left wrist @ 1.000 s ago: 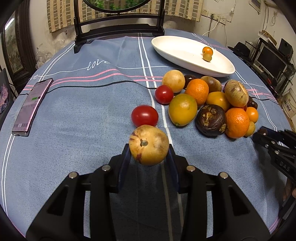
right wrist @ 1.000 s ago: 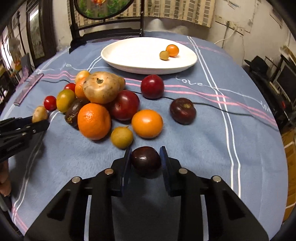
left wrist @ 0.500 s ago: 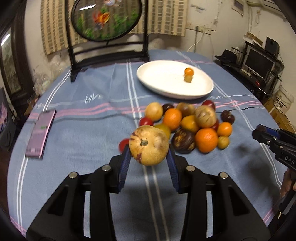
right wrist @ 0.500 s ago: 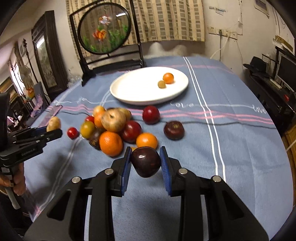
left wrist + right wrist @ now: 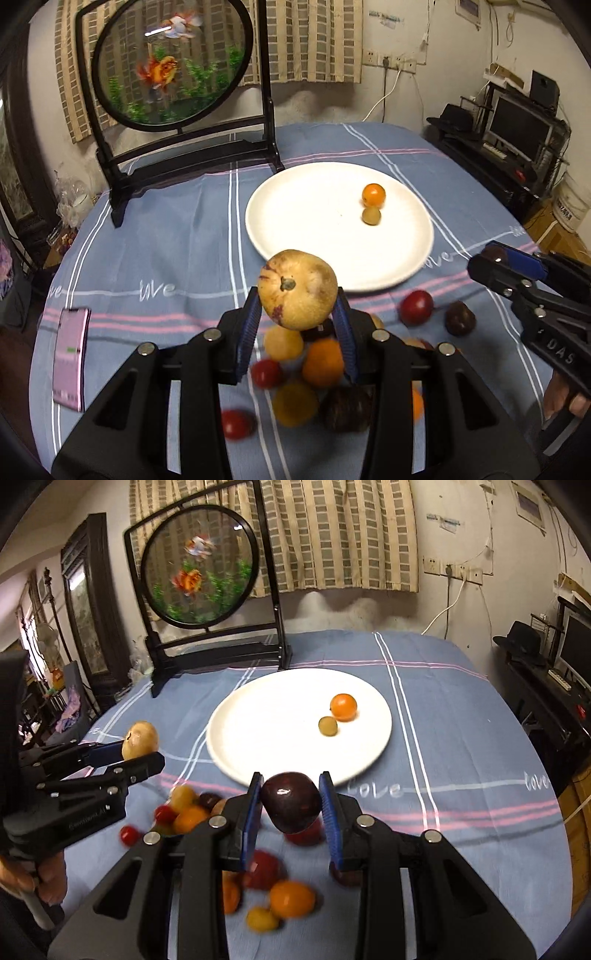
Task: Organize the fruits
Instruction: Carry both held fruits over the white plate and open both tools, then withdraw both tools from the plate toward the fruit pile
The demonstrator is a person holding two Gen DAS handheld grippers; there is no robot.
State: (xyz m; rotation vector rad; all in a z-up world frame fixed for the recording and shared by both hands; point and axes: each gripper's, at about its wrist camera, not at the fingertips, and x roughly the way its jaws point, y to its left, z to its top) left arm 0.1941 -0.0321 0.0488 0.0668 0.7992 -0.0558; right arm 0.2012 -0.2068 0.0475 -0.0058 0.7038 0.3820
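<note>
Two carried: left gripper [image 5: 297, 325] clamps the tan fruit [image 5: 297, 288]; right gripper [image 5: 291, 808] clamps the dark plum [image 5: 291, 800].
Change: both have risen off the pile [image 5: 314, 373], lower centre.
Next: probably the white plate [image 5: 295, 221], mid-frame.

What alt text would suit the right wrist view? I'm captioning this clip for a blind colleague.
The right gripper holds a dark purple fruit above a blue tablecloth, in front of a white plate bearing two small fruits. At left the left gripper holds a tan fruit; loose fruit lies below.
</note>
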